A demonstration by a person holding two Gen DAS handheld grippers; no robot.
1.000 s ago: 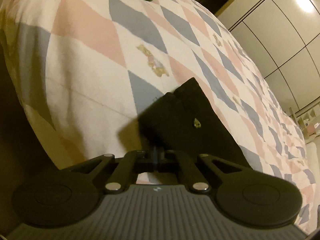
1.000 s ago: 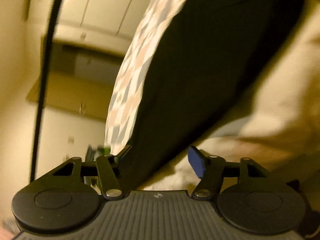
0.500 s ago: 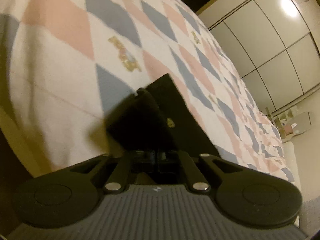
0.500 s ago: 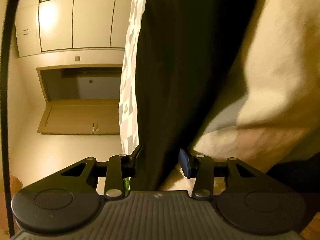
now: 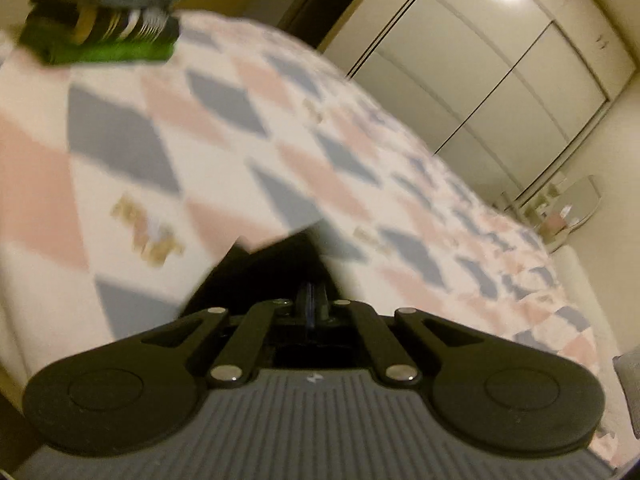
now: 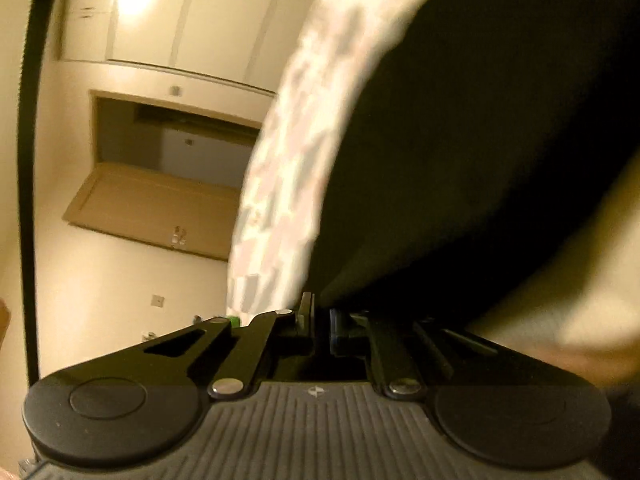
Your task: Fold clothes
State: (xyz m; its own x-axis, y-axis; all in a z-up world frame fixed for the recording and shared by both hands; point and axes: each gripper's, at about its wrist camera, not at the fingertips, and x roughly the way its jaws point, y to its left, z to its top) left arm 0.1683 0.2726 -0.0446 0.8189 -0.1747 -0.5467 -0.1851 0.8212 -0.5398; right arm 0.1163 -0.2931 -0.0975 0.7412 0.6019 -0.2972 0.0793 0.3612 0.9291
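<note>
Risk came first: both grips sat at the very edge of the cloth, so a tug or uneven lift could pull the hem free and let the fold collapse. Both views were motion-blurred, which suggests quick movement and adds to that hazard. The two ends, if carried at different heights, would leave the fold skewed.

Left hand-held gripper (image 5: 311, 307): jaws pressed together, with a thin blue pad edge showing between them. The dark garment (image 5: 276, 268) bunched directly at the fingertips and appeared to be pinched there, though blur kept the contact line unclear.

Right hand-held gripper (image 6: 320, 322): jaws nearly together, only a narrow slot between them, closed on the lower edge of the garment (image 6: 480, 160), which spread upward and to the right and filled much of that view.

Garment position: one end at the left fingertips, low over the bed (image 5: 132, 148) with its pink and grey diamond cover; the other end held by the right tool beside the same cover. How many layers lay folded could not be told.

Further out, a stack (image 5: 104, 20) of folded clothes, green at the bottom, rested at the bed's far corner, well apart from the garment. Wardrobe doors (image 5: 500, 60) stood beyond.
</note>
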